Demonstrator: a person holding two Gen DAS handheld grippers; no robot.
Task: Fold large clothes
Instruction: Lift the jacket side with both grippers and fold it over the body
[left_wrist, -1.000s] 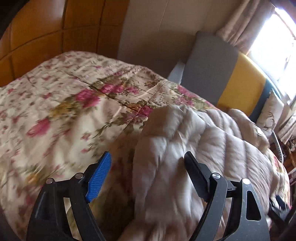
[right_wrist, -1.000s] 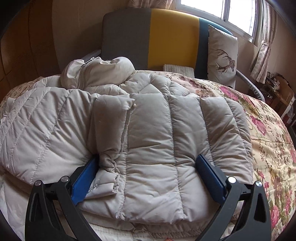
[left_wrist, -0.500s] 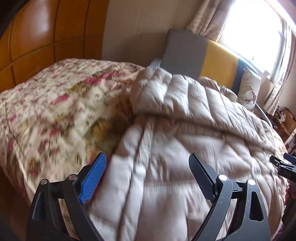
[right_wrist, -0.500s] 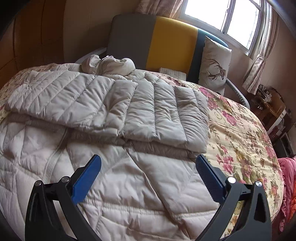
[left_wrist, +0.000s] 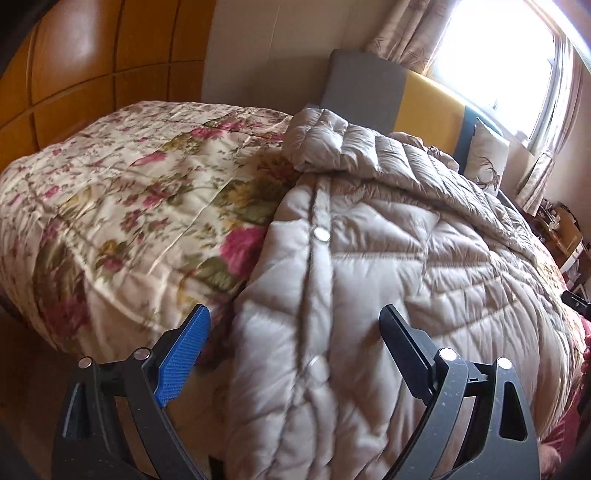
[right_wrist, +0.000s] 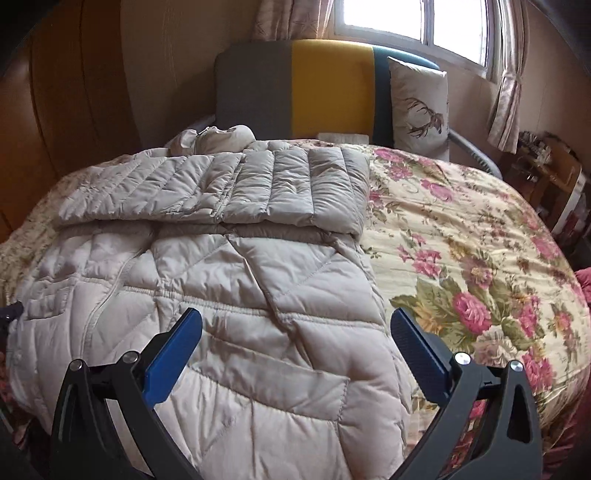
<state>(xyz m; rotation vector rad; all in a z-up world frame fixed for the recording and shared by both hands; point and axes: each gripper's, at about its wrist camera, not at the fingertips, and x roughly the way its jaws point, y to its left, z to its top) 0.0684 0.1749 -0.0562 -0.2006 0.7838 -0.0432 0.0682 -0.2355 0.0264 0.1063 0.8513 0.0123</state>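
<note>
A long beige quilted down coat (right_wrist: 229, 280) lies on the floral bedspread (right_wrist: 461, 236), its sleeves and upper part folded across its middle as a band (right_wrist: 229, 192), the collar bunched at the far end. My right gripper (right_wrist: 295, 325) hovers open over the coat's lower panel near the pocket, nothing between its blue pads. In the left wrist view the coat (left_wrist: 388, 258) shows its snap-button edge running toward the camera. My left gripper (left_wrist: 295, 325) stands open above that edge, not pressing the fabric.
A grey and yellow headboard (right_wrist: 325, 85) with a deer-print pillow (right_wrist: 417, 107) closes the far end. Wooden panelling (left_wrist: 74, 74) lines the left wall. A window (left_wrist: 498, 55) and curtains are at the right, with cluttered furniture (right_wrist: 546, 173) beside the bed.
Both grippers pulled back toward the near end of the bed, showing more of the coat's lower half. The left jaws spread a little wider. The right gripper has left the folded sleeves.
</note>
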